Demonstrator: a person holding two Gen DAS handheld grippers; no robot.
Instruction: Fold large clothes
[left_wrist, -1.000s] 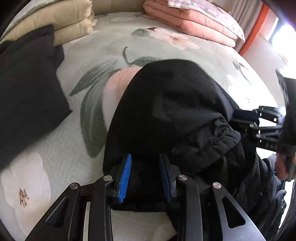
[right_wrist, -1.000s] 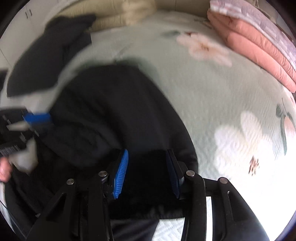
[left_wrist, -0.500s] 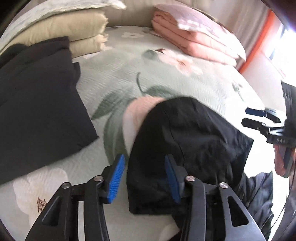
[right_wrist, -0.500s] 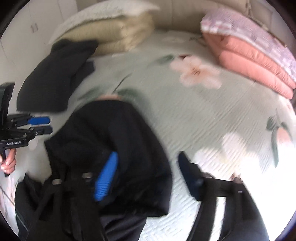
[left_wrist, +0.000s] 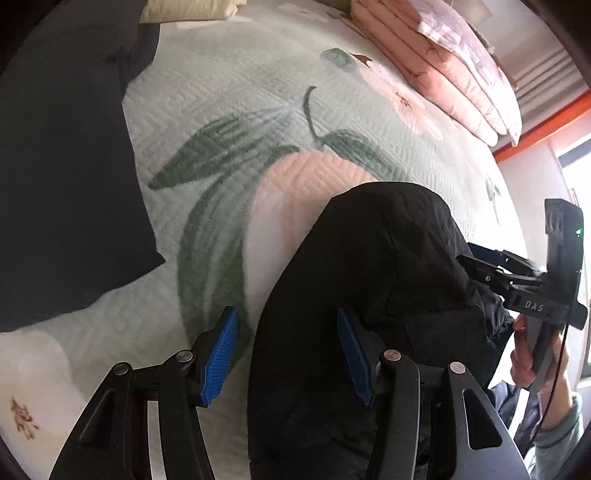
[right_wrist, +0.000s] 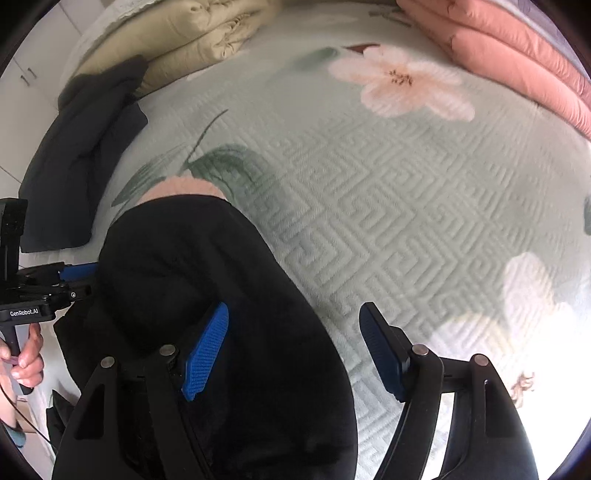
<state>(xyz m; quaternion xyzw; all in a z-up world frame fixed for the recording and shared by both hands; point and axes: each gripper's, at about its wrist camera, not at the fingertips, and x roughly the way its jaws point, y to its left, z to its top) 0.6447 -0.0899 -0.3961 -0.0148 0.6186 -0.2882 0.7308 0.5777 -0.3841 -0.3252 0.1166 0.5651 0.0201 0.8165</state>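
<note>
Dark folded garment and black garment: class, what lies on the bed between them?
Bare floral quilt only, between the dark folded garment and the black garment; left wrist view.

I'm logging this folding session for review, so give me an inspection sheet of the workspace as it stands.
Surface: pale green quilted bedspread with pink flowers and green leaves.
Job's things: black folded garment lying at the near edge.
Clutter: dark navy folded cloth on the left; beige folded quilt and salmon-pink folded quilt at the far side.
Grippers: left gripper jaws opening, garment edge between the blue pads, not pinched; right gripper jaws closing, garment edge between them, not pinched.
Cables: thin black cable hanging from the right gripper's handle.
Surroundings: orange-red wall strip beside a bright window.
</note>
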